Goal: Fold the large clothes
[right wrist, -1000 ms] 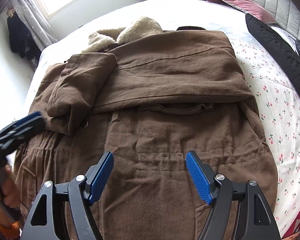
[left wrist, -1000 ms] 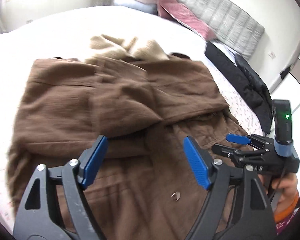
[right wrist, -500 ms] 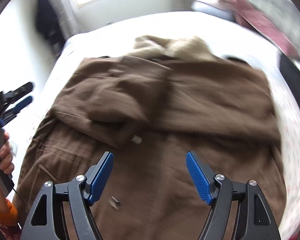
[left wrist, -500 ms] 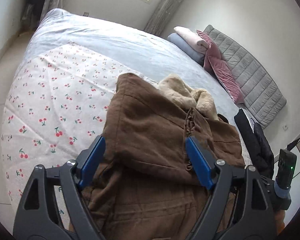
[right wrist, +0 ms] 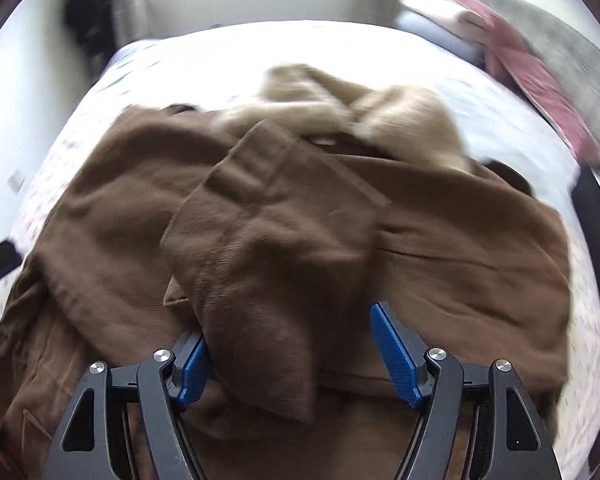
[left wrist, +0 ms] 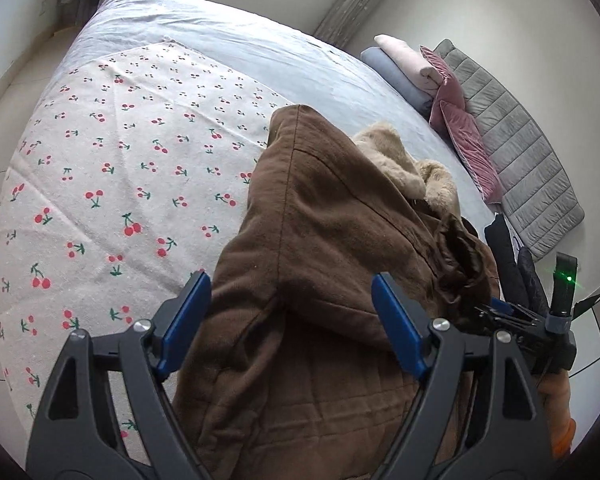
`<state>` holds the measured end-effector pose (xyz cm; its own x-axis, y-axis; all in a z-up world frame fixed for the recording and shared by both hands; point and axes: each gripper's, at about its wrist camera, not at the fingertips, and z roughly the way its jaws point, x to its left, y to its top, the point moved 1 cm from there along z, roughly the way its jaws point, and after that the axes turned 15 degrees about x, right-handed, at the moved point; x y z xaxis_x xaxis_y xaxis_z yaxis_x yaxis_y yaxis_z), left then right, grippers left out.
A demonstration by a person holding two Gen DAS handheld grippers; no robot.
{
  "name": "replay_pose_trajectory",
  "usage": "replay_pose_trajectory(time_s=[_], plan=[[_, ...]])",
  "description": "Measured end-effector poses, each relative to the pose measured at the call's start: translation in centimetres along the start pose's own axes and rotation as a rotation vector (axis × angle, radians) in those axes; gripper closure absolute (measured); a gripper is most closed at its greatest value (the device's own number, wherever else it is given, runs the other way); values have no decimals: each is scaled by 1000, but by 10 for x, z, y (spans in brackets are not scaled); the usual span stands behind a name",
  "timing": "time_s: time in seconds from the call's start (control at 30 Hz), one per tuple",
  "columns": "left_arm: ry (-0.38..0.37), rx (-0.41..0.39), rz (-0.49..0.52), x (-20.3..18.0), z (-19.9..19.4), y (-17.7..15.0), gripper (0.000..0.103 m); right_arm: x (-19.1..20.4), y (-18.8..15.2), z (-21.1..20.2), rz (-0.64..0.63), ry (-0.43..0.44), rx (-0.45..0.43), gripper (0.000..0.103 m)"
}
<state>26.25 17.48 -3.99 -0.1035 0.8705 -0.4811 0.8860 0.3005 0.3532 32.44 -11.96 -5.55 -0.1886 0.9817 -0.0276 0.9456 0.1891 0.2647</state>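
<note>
Bedroom, bed (left wrist: 100, 184) with cherry-print sheet on its left part, plain sheet toward the far edge. 1 brown coat (left wrist: 320, 240) lies across the bed's near half, fleece collar (left wrist: 396, 160) toward the headboard. Left gripper (left wrist: 288, 324) is at the coat's left edge, fingers wide apart with coat fabric between them, pads not visibly pressing, holding nothing. Right gripper (right wrist: 288, 356) is over the coat's middle, fingers also wide; a folded-in sleeve (right wrist: 268, 264) bunches between them, grip unclear through blur. Pillows (left wrist: 412, 68) are stacked at the far right corner, 3 or 4, with 1 black garment (left wrist: 512, 264) along the right edge. Progress: 2 sleeves look folded inward; body folds still left, roughly halfway at best.
</note>
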Motion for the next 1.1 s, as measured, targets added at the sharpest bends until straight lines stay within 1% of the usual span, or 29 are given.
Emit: replay_pose_trajectory(time_s=[0.03, 0.1, 0.2, 0.27, 0.37, 0.43, 0.5, 0.57, 0.6, 0.67, 0.73, 0.77, 0.8, 0.83, 0.87, 0.9, 0.93, 0.97, 1.0, 1.1], plan=[[13, 2, 3, -1, -3, 1, 21, -14, -3, -4, 21, 30, 2, 29], [46, 8, -2, 0, -8, 2, 21, -51, -16, -19, 76, 136, -6, 29], [89, 20, -31, 4, -16, 4, 21, -98, -36, -43, 136, 256, -45, 28], [109, 15, -38, 5, -23, 6, 21, -127, -48, -53, 191, 375, -78, 28], [131, 18, -32, 2, -35, 11, 21, -150, -56, -52, 274, 541, -81, 28], [147, 32, -7, -4, -39, 14, 21, -151, -52, -46, 284, 580, -76, 28], [178, 43, 47, -13, -37, 22, 21, -149, -43, -35, 278, 550, -61, 28], [220, 72, 96, -20, -27, 36, 21, -141, -32, -18, 269, 516, -33, 28], [233, 95, 117, -22, -17, 46, 21, -140, -27, -11, 263, 518, -21, 28], [225, 121, 129, -22, -1, 66, 21, -133, -15, 7, 263, 513, -3, 28], [187, 138, 118, -20, 21, 90, 21, -126, -6, 20, 265, 478, 3, 32], [179, 146, 111, -20, 30, 97, 21, -122, -2, 27, 261, 454, 8, 39], [168, 163, 99, -18, 44, 107, 21, -118, 0, 31, 255, 432, 14, 50], [154, 181, 84, -17, 59, 116, 21, -114, 2, 35, 241, 401, 16, 57], [140, 193, 74, -16, 68, 120, 21, -106, 5, 36, 213, 353, 10, 74], [122, 208, 57, -14, 81, 125, 39, -100, 6, 35, 183, 313, -8, 86], [93, 213, 46, -14, 88, 128, 58, -96, 7, 31, 156, 288, -31, 91], [44, 217, 29, -13, 92, 131, 81, -92, 8, 25, 133, 266, -57, 94], [7, 189, 1, -12, 87, 131, 84, -88, 9, 17, 108, 238, -94, 95], [-102, 42, -24, -9, 60, 128, 88, -79, 12, -16, 48, 185, -226, 96]])
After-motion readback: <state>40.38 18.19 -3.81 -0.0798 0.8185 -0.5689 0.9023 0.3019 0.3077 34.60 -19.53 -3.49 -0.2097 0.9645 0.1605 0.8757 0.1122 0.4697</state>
